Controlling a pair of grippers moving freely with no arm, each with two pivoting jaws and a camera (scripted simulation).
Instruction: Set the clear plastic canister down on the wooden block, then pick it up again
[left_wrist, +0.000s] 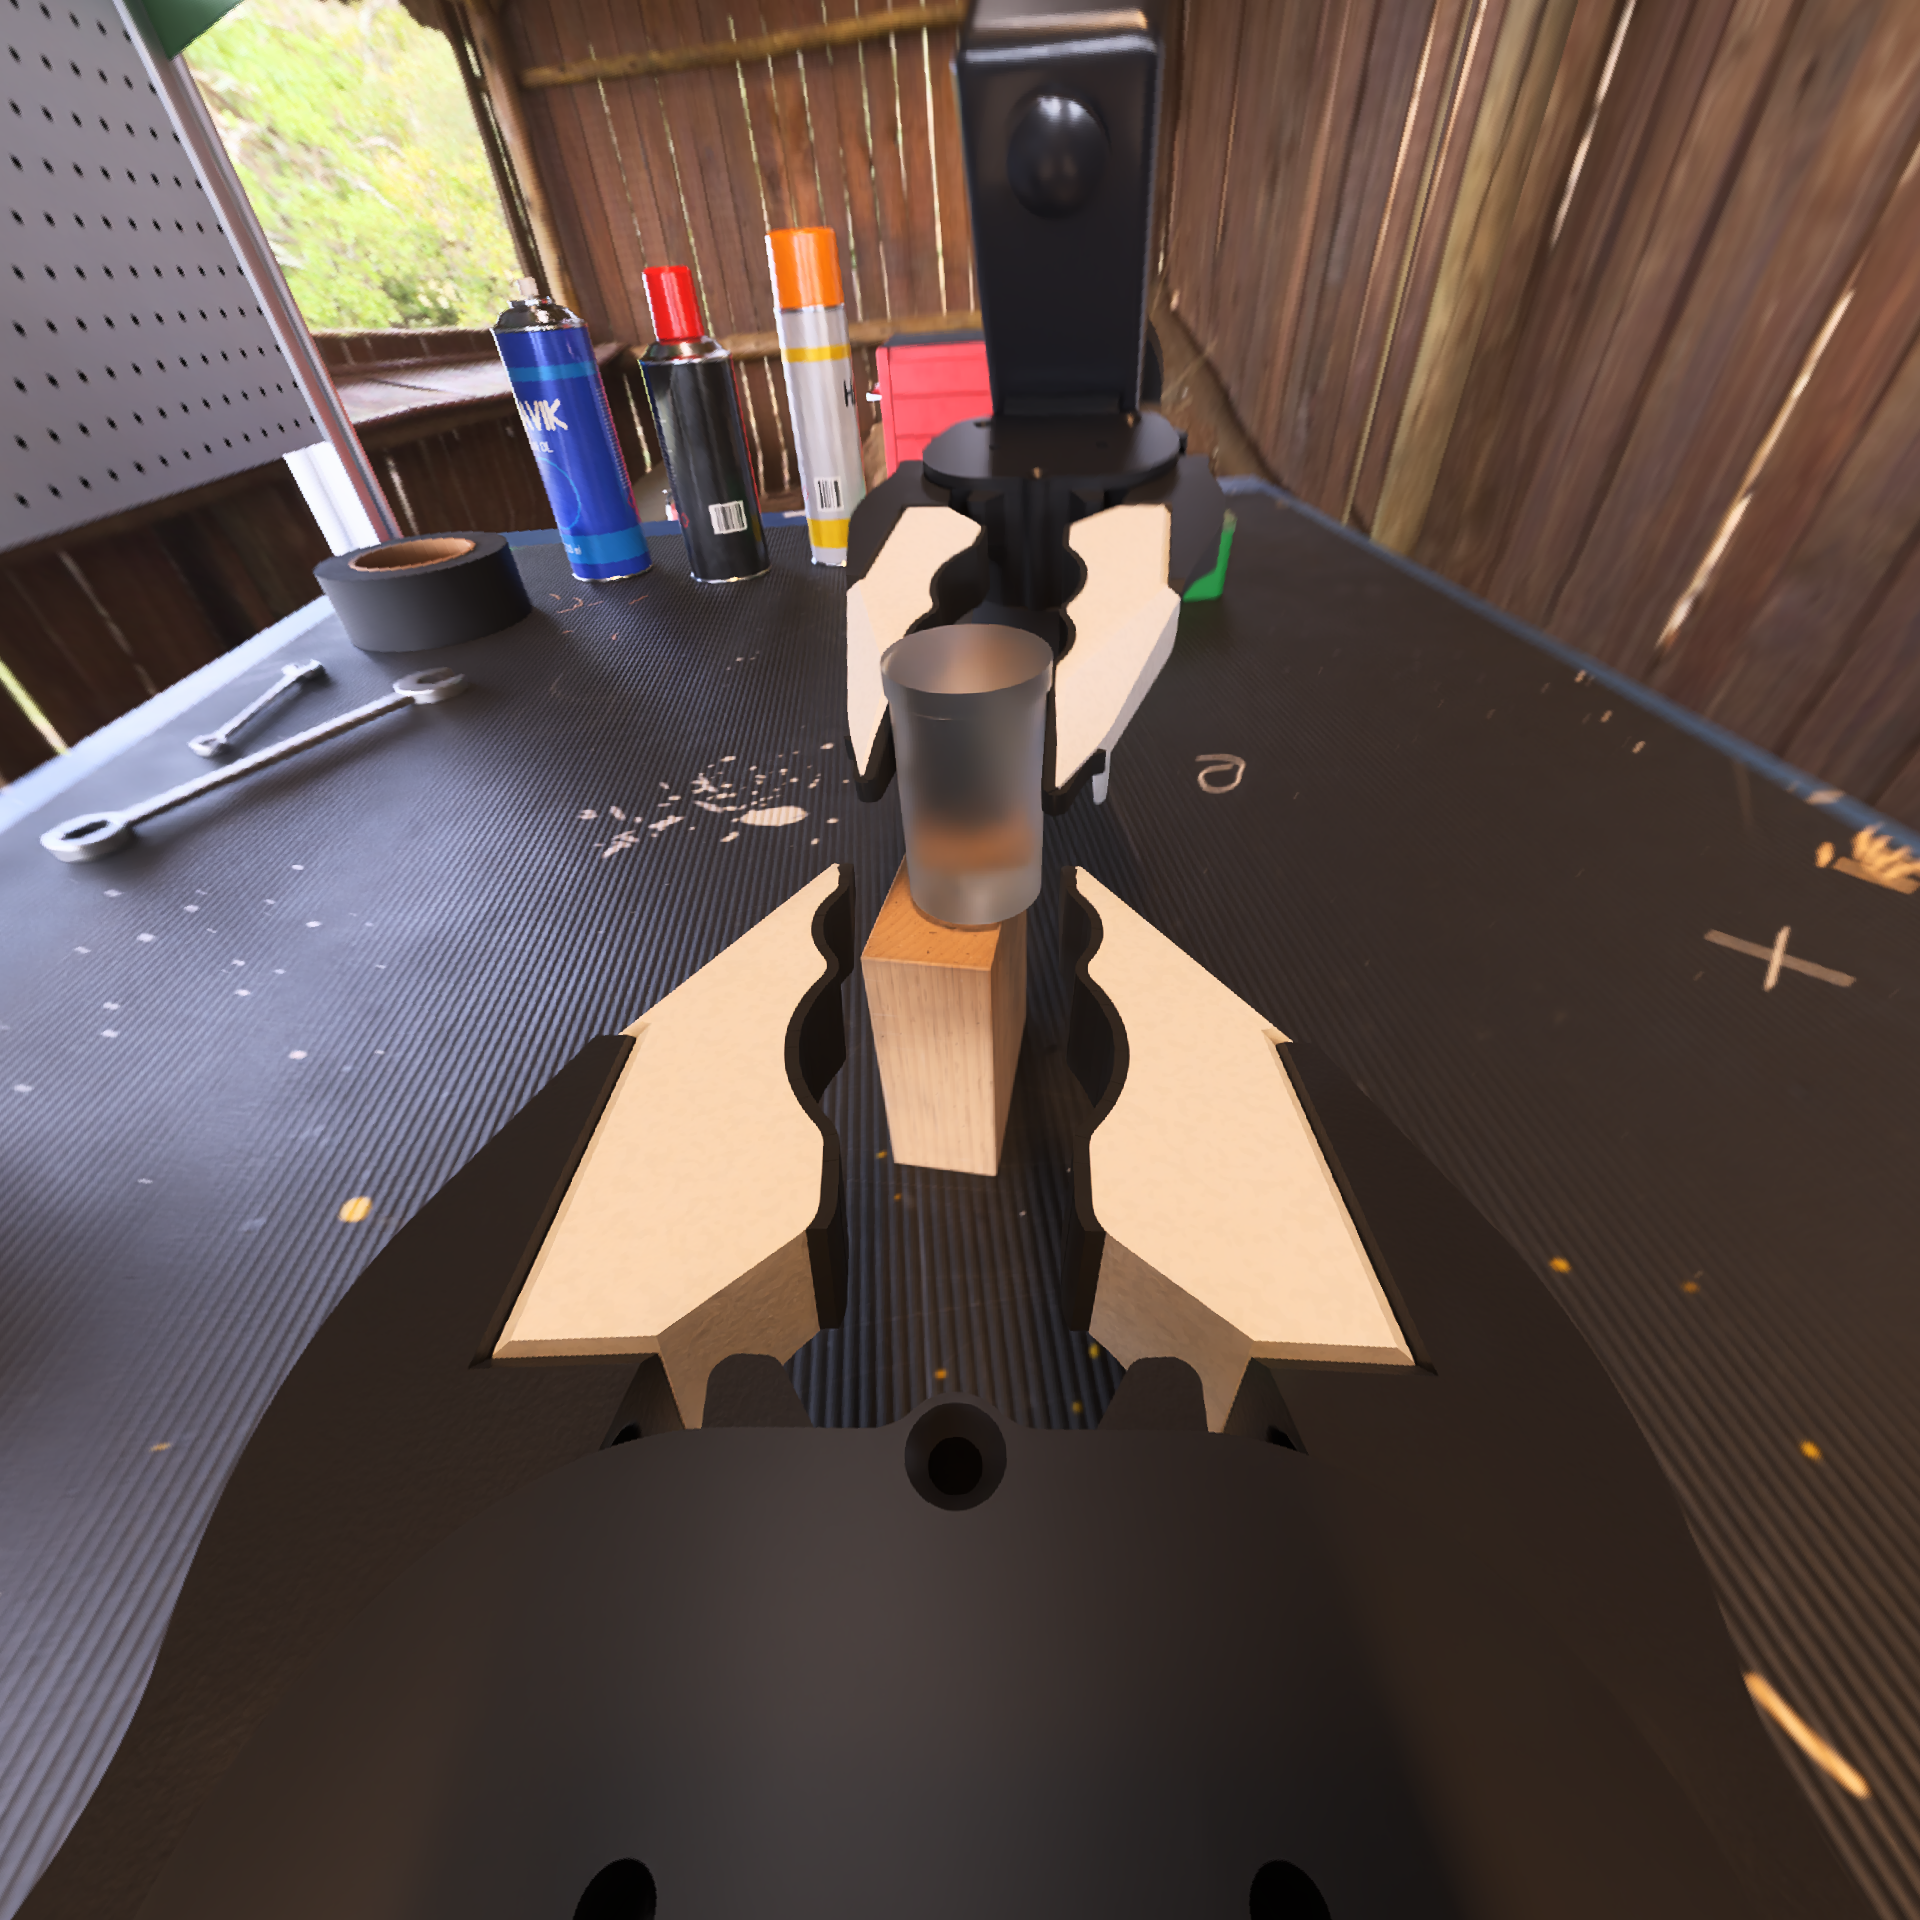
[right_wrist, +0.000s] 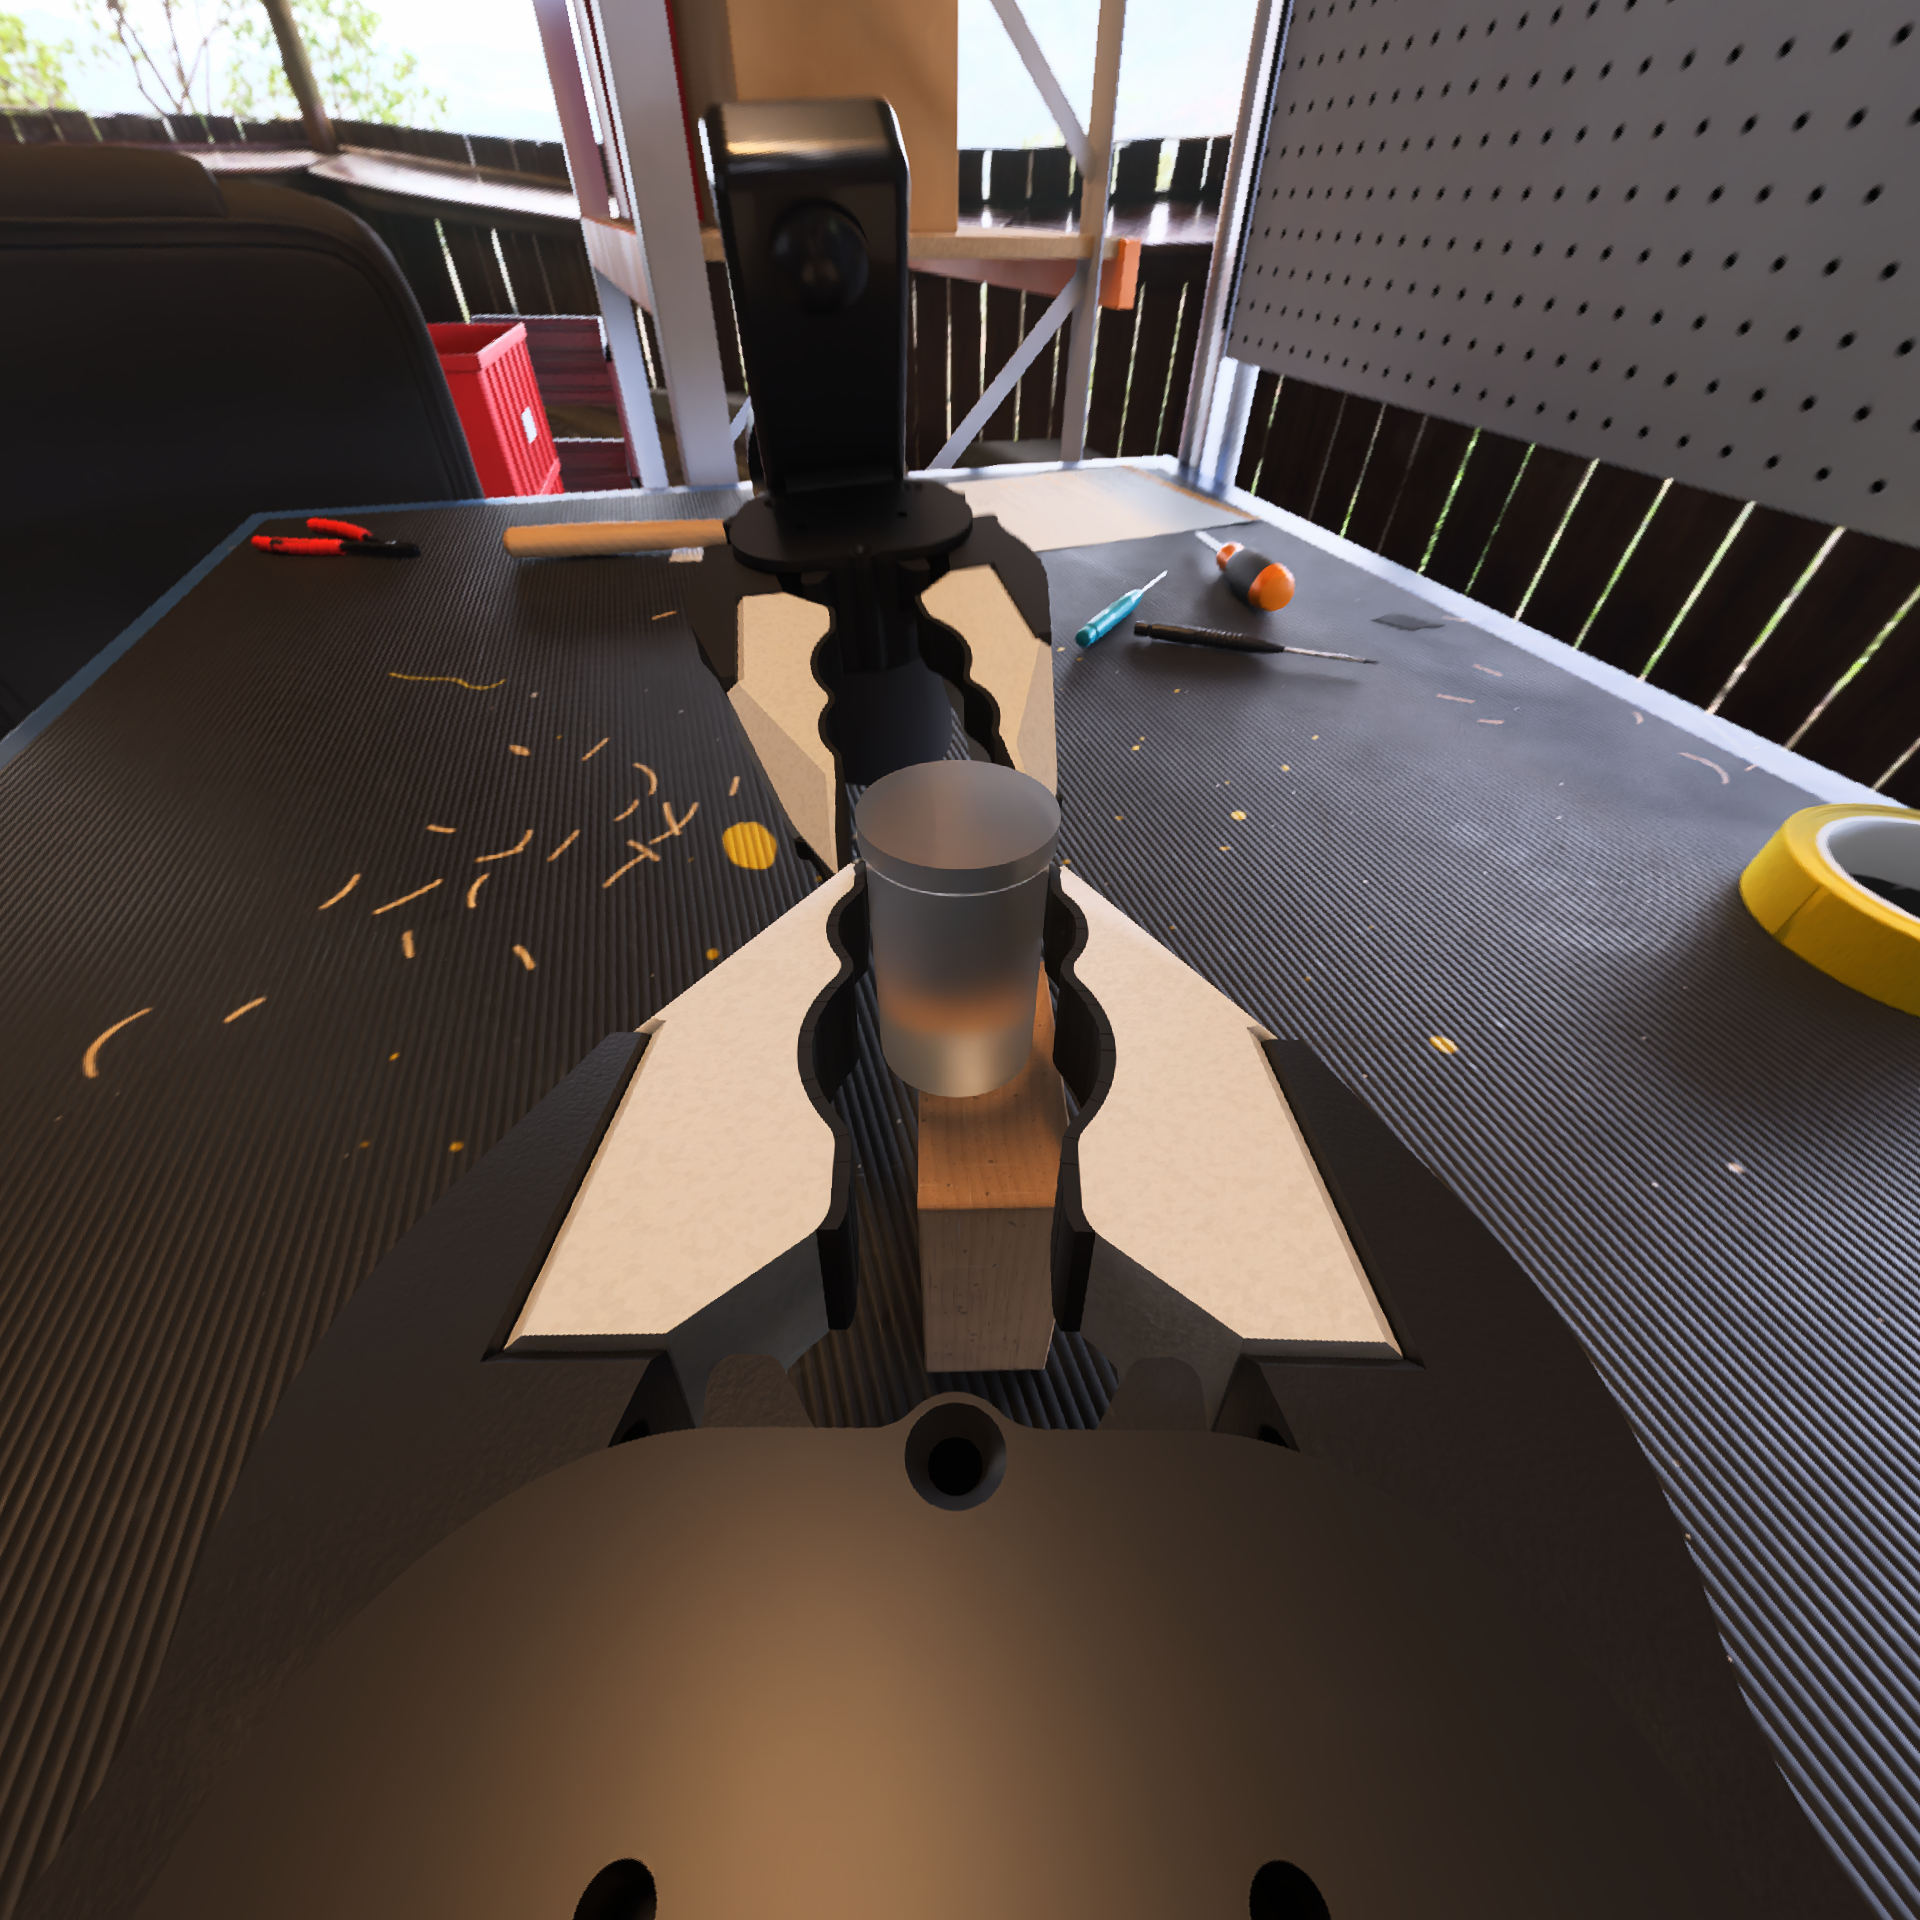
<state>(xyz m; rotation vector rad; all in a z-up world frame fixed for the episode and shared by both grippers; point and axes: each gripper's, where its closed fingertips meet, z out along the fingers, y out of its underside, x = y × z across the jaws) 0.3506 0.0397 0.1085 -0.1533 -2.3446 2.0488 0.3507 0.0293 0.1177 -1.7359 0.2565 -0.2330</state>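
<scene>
Here's the canister (right_wrist: 956, 935), standing upright on the top face of the wooden block (left_wrist: 940, 1049), toward the end nearer the right gripper (right_wrist: 956, 873). That gripper has it: the two fingers come in from either side and their dark wavy pads (right_wrist: 1070, 997) sit against the canister's wall just under the lid, no gap showing on either flank. So the right one is closed onto the canister at about the canister's own width.

Over to the left gripper (left_wrist: 958, 875). It faces the other one across the block, fingers spread, and it grips nothing. Its tips stop just short of the canister and lower down, one on each side of the block, with a strip of mat visible between each pad and the wood.

Now the look of things. The canister is a plain cylinder of frosted, see-through plastic with a flat round lid that overhangs the body slightly; the block's warm colour glows through its lower part. The block is pale, light-grained timber, a square-edged brick standing tall on the mat (left_wrist: 1351, 831), which is dark, ribbed rubber dotted with chips and curled shavings (right_wrist: 540, 852). Both grippers wear pale, matte finger plates edged in black.

Off to the sides lie two steel wrenches (left_wrist: 239, 764), a black tape roll (left_wrist: 426, 592), three spray cans (left_wrist: 571, 447) and a yellow tape roll (right_wrist: 1818, 904).
</scene>
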